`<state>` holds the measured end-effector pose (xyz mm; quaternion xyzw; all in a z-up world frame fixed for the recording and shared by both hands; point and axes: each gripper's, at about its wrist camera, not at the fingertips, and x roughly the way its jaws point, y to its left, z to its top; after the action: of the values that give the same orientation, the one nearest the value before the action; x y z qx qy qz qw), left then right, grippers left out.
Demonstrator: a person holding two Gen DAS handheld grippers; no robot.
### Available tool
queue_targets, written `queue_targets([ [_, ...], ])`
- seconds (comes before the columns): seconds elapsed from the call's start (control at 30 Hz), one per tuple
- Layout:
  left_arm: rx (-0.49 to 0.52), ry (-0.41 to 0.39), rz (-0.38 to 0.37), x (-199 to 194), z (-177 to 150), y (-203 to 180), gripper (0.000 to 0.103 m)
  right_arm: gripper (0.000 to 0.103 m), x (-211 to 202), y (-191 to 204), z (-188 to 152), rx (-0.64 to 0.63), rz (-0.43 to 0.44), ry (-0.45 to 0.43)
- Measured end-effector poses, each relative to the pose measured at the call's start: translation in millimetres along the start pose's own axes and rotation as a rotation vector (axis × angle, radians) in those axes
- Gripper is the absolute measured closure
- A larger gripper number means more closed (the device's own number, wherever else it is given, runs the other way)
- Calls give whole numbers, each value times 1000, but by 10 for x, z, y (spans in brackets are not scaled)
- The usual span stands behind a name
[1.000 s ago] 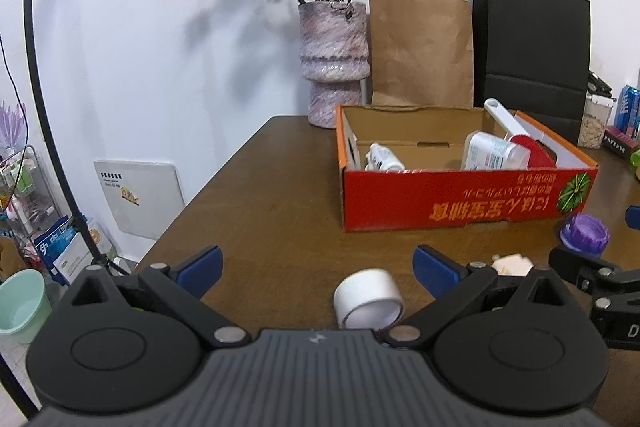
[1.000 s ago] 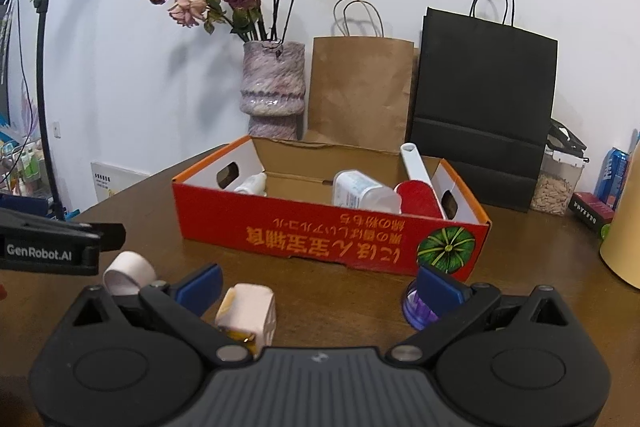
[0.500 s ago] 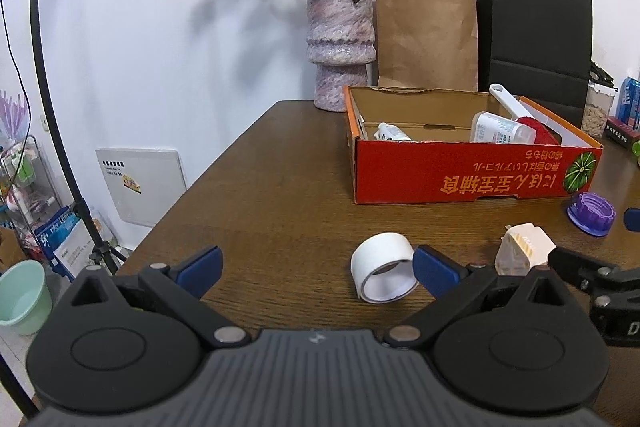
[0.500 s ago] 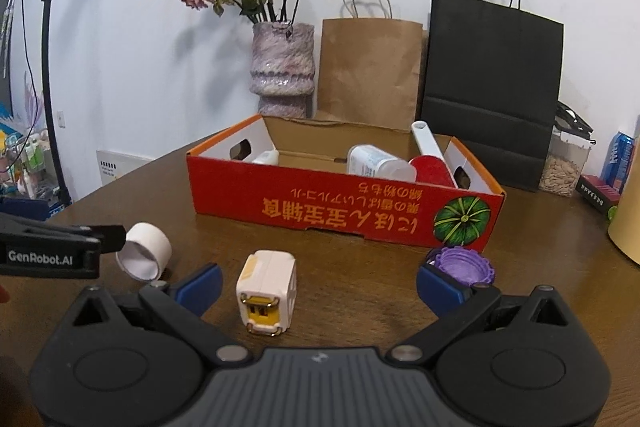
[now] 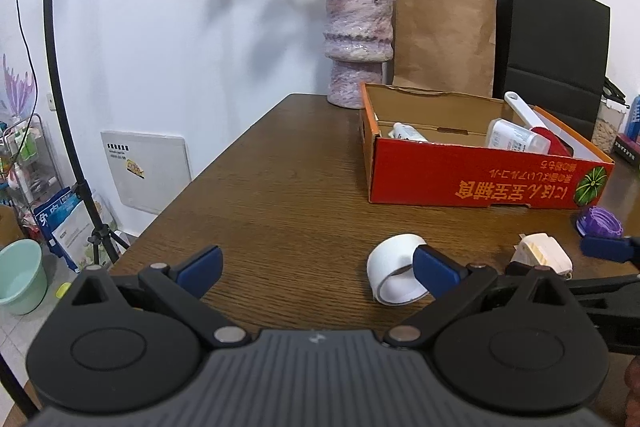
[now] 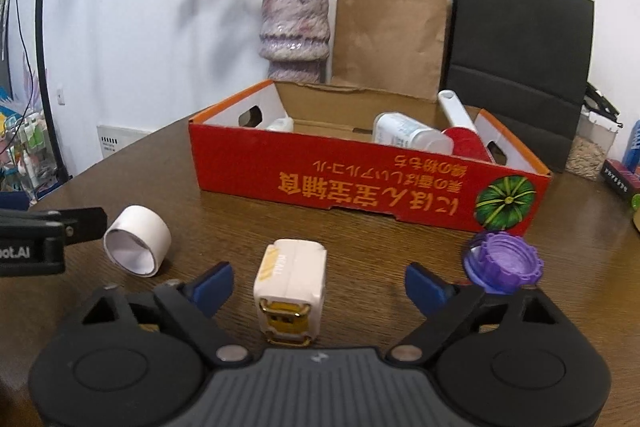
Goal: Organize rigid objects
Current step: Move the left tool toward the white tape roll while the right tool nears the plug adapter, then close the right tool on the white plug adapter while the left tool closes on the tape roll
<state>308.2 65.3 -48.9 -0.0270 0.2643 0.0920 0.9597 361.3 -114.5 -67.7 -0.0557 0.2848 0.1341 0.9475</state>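
A white tape roll [image 5: 394,269] lies on its side on the brown table, partly behind my left gripper's right finger; it also shows in the right wrist view [image 6: 137,245]. My left gripper [image 5: 316,265] is open and empty. A white and gold cube-shaped box [image 6: 290,287] sits between the open fingers of my right gripper [image 6: 318,285], untouched; it also shows in the left wrist view [image 5: 542,253]. A purple lid [image 6: 503,261] lies just right of the right finger. The red cardboard box [image 6: 360,183] holds a white bottle [image 6: 410,135] and a red brush [image 6: 462,135].
A purple vase [image 5: 357,39] with dried roses, a brown paper bag [image 5: 442,39] and a black paper bag [image 5: 554,39] stand behind the box. The table's left edge drops to a floor with a light stand [image 5: 60,67] and a green bucket [image 5: 20,281].
Both grippers have pulled back and risen. The tape roll has shifted from between my left fingers to behind the right finger. The cube box now sits centred between my right fingers.
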Motion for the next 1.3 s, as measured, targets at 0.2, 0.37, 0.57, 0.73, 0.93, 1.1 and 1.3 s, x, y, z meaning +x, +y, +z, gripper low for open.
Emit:
queue_targets([
  [0.2, -9, 8, 14, 33, -2, 10, 0, 48, 179, 44, 30, 8, 41, 49],
  [0.37, -7, 19, 21, 65, -7, 0, 0, 72, 221, 29, 28, 23, 67, 57],
  [0.57, -4, 22, 25, 78, -11, -15, 0, 72, 168, -25, 25, 33, 61, 30],
  [0.73, -11, 17, 32, 88, -10, -43, 0, 72, 99, -98, 49, 46, 75, -2],
  [0.93, 14, 18, 32, 113, -14, -152, 0, 72, 24, -219, 69, 55, 70, -44],
  [1.1, 30, 16, 9, 113, -25, -257, 0, 72, -14, -341, 74, 64, 53, -70],
  [1.3, 55, 39, 16, 179, -47, -375, 0, 72, -50, -491, 60, 70, 33, -85],
])
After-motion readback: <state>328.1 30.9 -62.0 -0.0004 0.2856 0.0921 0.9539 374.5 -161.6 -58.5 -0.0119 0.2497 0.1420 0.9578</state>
